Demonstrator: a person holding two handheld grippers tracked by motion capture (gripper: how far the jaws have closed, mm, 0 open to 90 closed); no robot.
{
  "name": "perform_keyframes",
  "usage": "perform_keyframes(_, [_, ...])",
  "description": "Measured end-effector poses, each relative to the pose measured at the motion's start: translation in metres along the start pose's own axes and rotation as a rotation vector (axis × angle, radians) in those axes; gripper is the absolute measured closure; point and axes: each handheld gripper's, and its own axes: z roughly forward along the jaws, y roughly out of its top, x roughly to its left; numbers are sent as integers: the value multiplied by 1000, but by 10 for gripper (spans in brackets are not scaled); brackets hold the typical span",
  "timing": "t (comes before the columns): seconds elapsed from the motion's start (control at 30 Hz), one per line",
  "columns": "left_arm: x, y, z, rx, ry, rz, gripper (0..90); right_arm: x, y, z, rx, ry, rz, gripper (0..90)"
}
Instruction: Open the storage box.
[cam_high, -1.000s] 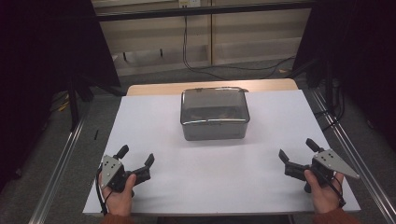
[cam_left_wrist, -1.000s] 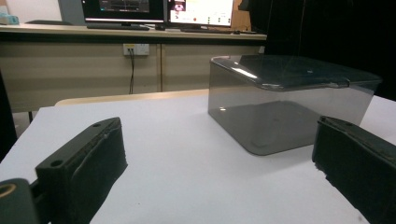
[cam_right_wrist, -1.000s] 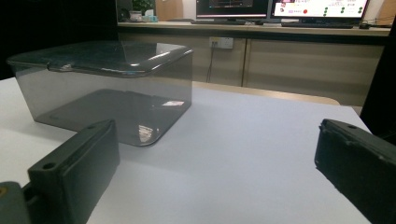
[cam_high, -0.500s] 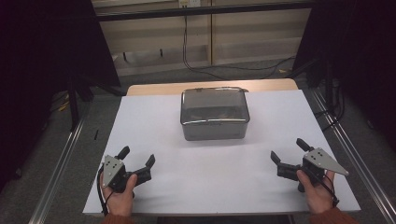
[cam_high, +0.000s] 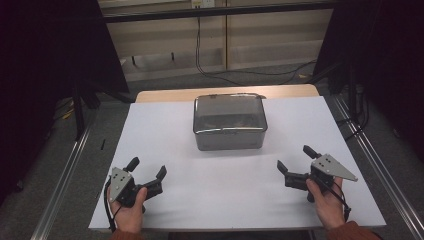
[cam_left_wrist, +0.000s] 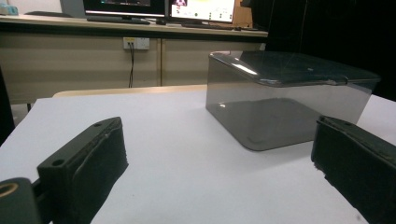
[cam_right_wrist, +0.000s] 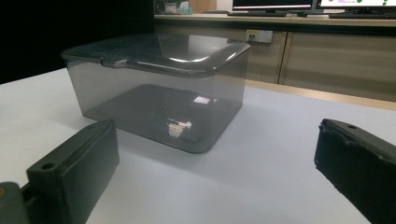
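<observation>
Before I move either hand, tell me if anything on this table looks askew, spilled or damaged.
Nothing stands out. The smoky clear box sits flat and square on the white table top with its lid seated all round. No spill or crack shows. The left gripper and right gripper sit open, apart from the box.

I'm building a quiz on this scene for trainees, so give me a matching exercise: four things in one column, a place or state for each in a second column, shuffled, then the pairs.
Things:
1. smoky plastic box
2. left gripper
3. right gripper
4. wall socket

Places or states:
A. open, at the table's near right
B. lid on, in the middle of the white tabletop
C. on the cabinet front behind the table
D. open, at the table's near left

Pairs: 1-B, 2-D, 3-A, 4-C
</observation>
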Motion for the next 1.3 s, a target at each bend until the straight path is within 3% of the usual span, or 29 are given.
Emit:
perform_keyframes(0.1, [0, 0, 1, 0, -1, 0, 31, 5, 2, 5, -9, -1, -30, 0])
perform_keyframes(0.47, [0, 0, 0, -1, -10, -6, 31, 25, 15, 30, -22, 102, -6, 0])
perform_keyframes(0.57, [0, 0, 0, -2, -23, -27, 31, 28, 19, 34, -29, 105, -17, 0])
perform_keyframes(0.87, [-3, 1, 1, -4, -38, -8, 31, 42, 28, 49, -27, 112, -48, 2])
perform_keyframes(1.03, [-7, 1, 4, -3, -51, 1, 31, 49, 32, 54, -28, 142, -68, 0])
perform_keyframes(1.3, [-7, 0, 7, 8, -38, 4, 31, 58, 34, 70, -25, 189, -75, 0])
